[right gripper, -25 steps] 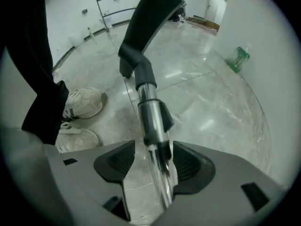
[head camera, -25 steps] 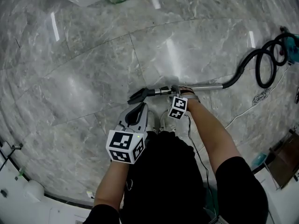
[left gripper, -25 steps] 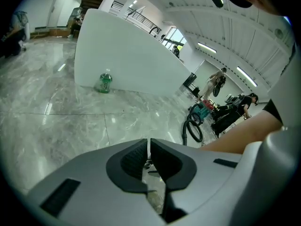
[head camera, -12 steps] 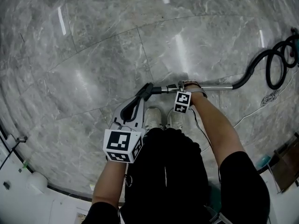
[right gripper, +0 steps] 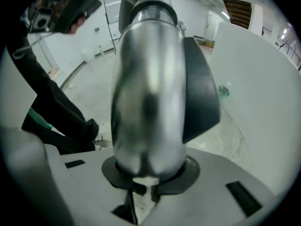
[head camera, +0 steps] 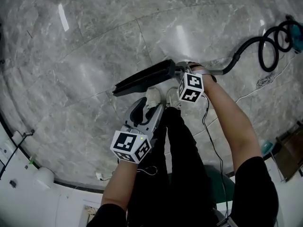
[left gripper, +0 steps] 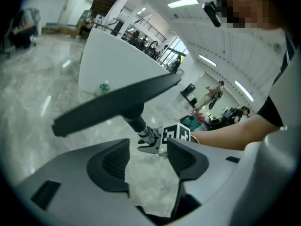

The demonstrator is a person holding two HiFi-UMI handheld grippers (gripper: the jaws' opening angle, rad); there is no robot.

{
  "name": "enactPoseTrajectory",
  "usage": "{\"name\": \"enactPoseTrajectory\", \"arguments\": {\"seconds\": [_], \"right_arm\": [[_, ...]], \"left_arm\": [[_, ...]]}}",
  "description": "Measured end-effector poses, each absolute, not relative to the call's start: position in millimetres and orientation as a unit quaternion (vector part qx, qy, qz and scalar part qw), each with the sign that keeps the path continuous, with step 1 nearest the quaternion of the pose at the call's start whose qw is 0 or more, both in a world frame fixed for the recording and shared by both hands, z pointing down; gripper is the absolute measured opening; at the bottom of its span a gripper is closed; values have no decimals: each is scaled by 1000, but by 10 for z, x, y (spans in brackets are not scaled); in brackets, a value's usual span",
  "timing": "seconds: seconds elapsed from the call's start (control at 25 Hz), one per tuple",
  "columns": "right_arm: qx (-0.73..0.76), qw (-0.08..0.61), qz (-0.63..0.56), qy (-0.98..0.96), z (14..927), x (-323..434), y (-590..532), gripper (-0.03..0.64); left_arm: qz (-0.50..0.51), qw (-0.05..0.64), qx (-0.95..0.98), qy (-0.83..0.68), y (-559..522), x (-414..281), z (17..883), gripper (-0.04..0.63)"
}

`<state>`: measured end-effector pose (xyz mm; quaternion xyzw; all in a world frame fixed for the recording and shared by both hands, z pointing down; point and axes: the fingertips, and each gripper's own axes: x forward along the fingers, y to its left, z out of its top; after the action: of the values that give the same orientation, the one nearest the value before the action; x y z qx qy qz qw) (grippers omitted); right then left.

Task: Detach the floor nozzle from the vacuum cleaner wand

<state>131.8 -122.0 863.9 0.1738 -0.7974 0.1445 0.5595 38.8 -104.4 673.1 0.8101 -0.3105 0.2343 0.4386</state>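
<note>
- Head view: floor nozzle (head camera: 142,79) is sitting on the end of the wand (head camera: 215,72), which the right gripper (head camera: 182,72) is clamping beside the nozzle's neck; the left gripper (head camera: 142,109) is hovering near, apart.
- Left gripper view: jaws, just opening, are standing wide and gripping nothing, with the nozzle (left gripper: 113,102) tilting beyond them.
- Right gripper view: jaws, just closing, are squeezing the shiny wand (right gripper: 148,102).

Two hand-held grippers (head camera: 144,109) (head camera: 183,74), one floor nozzle (head camera: 142,78), one wand (head camera: 218,72).
</note>
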Motion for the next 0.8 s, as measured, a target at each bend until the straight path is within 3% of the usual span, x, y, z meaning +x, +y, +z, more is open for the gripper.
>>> {"name": "enactPoseTrajectory", "arguments": {"seconds": [0.04,0.12,0.32,0.64,0.8], "right_arm": [[157,551,154,-805,8466,1281,-1171,101],[120,536,173,-818,8163,1232,-1047,101],[6,501,229,-835,7564,1161,-632,101],[-145,431,338,-824,6964,932,-45,98],[-225,426,364,-797,6792,816,106,94]], "left_arm": [[221,457,807,-302,-1005,444,6651,243],[199,467,805,-308,-1017,528,6495,268],[145,466,806,-336,-1272,687,6329,287],[1,409,827,-385,-1718,753,5863,296],[-18,377,841,-388,-1804,680,5739,295]]}}
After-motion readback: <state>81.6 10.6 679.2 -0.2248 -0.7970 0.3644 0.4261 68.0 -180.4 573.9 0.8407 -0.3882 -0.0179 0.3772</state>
